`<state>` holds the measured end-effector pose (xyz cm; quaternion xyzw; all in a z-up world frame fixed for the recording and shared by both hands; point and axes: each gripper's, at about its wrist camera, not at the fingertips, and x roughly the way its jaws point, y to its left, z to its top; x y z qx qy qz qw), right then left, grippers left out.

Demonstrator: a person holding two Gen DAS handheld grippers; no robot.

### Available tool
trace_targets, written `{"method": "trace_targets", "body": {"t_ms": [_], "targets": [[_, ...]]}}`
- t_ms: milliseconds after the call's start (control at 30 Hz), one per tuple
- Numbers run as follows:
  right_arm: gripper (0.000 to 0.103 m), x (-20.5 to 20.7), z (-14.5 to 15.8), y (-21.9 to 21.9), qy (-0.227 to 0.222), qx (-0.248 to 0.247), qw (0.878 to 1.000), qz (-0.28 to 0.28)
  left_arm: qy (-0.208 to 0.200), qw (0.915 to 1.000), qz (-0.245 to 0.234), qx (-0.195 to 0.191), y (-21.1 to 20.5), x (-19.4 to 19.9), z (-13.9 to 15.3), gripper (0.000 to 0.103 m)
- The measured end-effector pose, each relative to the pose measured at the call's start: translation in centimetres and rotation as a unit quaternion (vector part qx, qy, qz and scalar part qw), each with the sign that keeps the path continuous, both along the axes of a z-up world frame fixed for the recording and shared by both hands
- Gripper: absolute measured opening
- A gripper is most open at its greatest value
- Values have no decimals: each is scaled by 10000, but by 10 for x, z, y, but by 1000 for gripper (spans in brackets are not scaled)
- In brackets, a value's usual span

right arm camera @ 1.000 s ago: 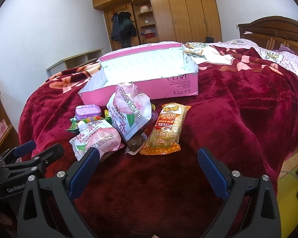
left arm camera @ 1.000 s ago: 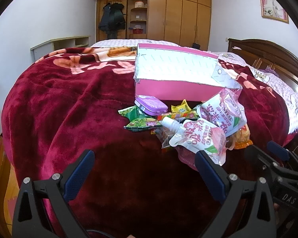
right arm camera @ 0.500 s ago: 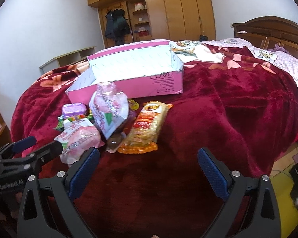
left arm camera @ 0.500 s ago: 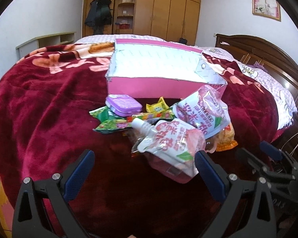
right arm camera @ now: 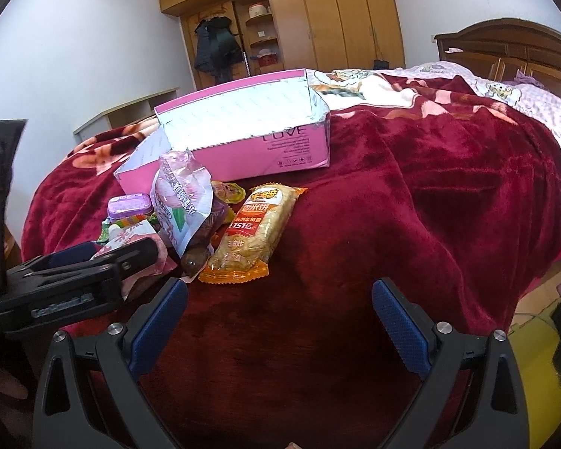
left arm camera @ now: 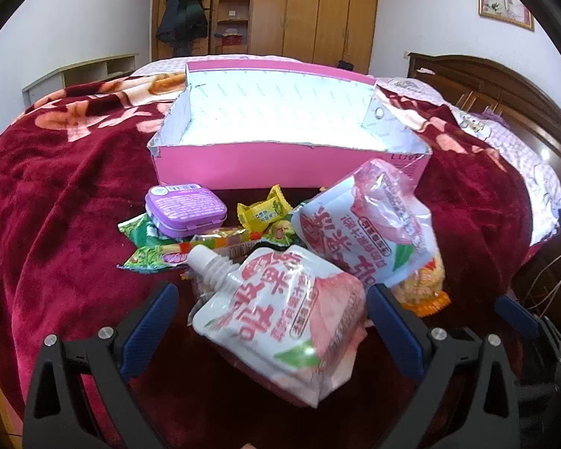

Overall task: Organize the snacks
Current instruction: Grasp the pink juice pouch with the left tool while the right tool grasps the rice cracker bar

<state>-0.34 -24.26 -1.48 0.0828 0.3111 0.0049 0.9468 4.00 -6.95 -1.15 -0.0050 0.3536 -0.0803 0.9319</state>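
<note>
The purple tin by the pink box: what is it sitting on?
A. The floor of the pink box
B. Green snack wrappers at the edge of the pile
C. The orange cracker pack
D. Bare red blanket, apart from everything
B: in the left wrist view the purple tin lies on the green wrappers, in front of the pink box and not inside it.

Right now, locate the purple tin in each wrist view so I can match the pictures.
Left wrist: purple tin sits left of centre, in front of the pink box's near left corner.
Right wrist: purple tin at far left, behind the left gripper, partly hidden by pouches.
Shared landmark: the pink box.
</note>
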Motion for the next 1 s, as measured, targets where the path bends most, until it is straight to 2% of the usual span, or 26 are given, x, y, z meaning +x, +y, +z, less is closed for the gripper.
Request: {"method": "trace_targets", "body": {"t_ms": [133,300,467,567,700,800,867,1000], "targets": [[101,-1,-1,-3,-18,59,10000,11,52,10000,1,47,-4,5,-7,102],[101,0,-1,-4,-20,98,9999,10,26,9999,-99,-77,5,-1,-10,102],[101,0,-2,-2,3,67,10000,10,-113,9999,-20,13,19,-8,-10,94],[101,2,-3,0,32,24,10000,6,-121,9999,64,-60,32,-10,-11,89],[101,7,-3,5,75,-38,9999,55,-101,9995,257,-142,48,-6,-16,89],[101,14,-2,11,79,-127,9998,156,54,9992,245,-315,54,-2,-21,89],[101,19,-2,14,71,-186,9996,201,2,9994,228,-275,53,-2,-22,90],[89,36,-4,13,172,-189,9996,129,-47,9997,163,-150,50,-3,-25,89]]}}
